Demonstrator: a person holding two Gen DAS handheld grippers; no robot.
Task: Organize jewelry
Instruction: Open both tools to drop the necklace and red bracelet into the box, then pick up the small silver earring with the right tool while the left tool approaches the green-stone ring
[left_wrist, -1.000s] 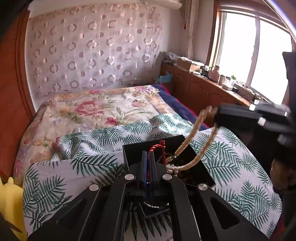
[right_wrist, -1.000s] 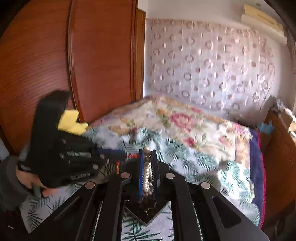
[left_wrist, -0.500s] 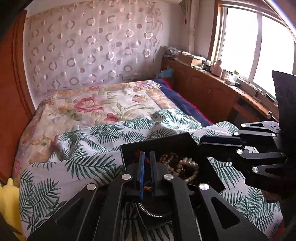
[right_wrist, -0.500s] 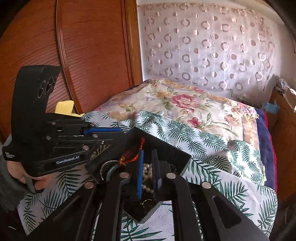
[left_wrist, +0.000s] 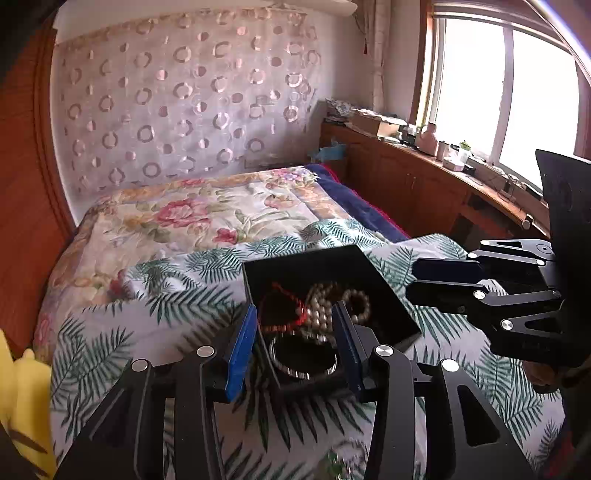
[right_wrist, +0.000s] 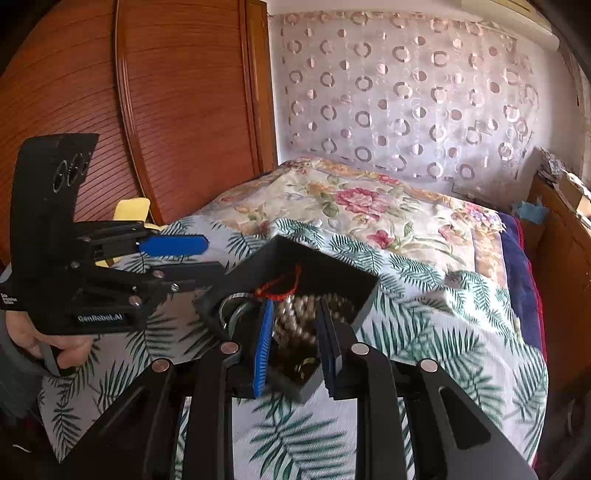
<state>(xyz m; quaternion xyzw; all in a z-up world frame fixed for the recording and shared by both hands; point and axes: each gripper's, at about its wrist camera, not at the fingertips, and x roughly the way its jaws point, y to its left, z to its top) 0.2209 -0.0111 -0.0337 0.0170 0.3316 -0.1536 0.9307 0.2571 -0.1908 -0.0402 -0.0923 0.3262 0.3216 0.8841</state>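
Note:
A black open box (left_wrist: 388, 295) lies on the palm-leaf bedspread. In it lie a red cord bracelet (left_wrist: 284, 306), a heap of pearl beads (left_wrist: 321, 310), a brown bead bracelet (left_wrist: 356, 301) and a silver bangle (left_wrist: 303, 360). My left gripper (left_wrist: 297, 332) is open and empty, its fingers either side of the box's near corner. My right gripper (right_wrist: 293, 334) is open and empty over the box (right_wrist: 332, 277), above the beads (right_wrist: 295, 314). The red cord (right_wrist: 277, 286) and the bangle (right_wrist: 236, 306) show in the right wrist view. The right gripper (left_wrist: 443, 280) also shows at the right of the left wrist view.
The bed carries a floral quilt (left_wrist: 192, 218) behind the leaf spread. A wooden wardrobe (right_wrist: 147, 110) stands at the left, a low wooden cabinet (left_wrist: 424, 177) with clutter runs under the window. A yellow object (left_wrist: 22, 398) lies at the bed's near left.
Both grippers have let go: the bead string that the right one held up and the red cord that the left one held now lie in the box. Both jaws have opened.

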